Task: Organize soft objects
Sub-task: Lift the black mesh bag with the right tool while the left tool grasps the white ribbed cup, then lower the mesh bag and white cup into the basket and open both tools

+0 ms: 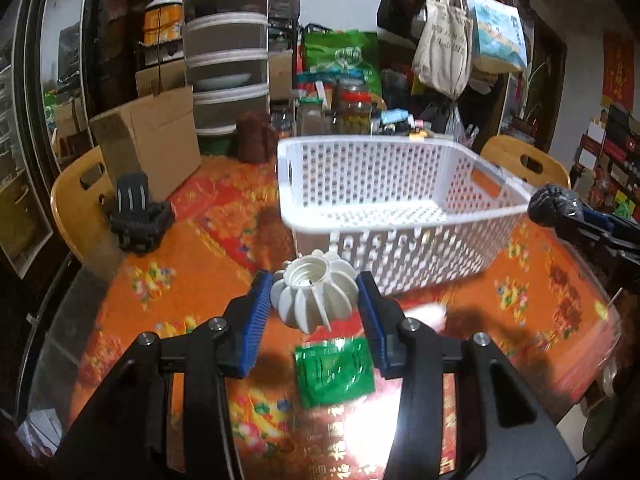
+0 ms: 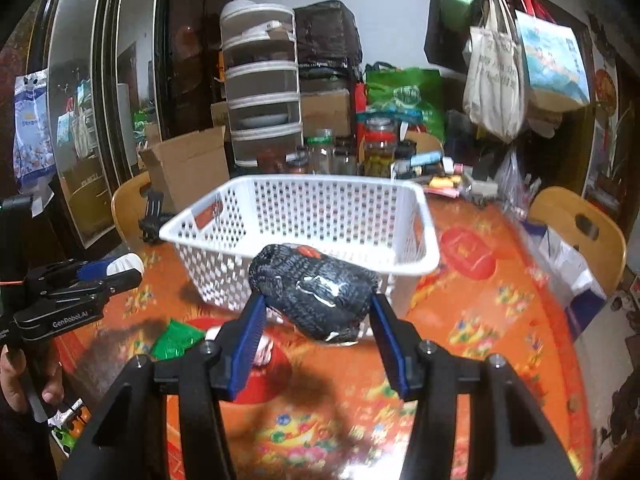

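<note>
My left gripper (image 1: 314, 294) is shut on a white ribbed lantern-shaped object (image 1: 314, 296), held above the table just in front of the white perforated basket (image 1: 400, 216). My right gripper (image 2: 316, 304) is shut on a rolled black knitted cloth (image 2: 314, 294), held before the near rim of the basket (image 2: 304, 220). The basket looks empty. A green foil packet (image 1: 334, 372) lies on the table under the left gripper; it also shows in the right wrist view (image 2: 176, 338). The right gripper with the black cloth appears at the right edge of the left wrist view (image 1: 554, 204).
The round table has an orange-red floral cover (image 1: 180, 280). A black clip-like holder (image 1: 136, 216) sits at the left by a cardboard box (image 1: 152, 148). Jars (image 1: 354, 106), a tiered rack (image 1: 228, 44) and bags crowd the back. Wooden chairs (image 2: 580, 228) stand around.
</note>
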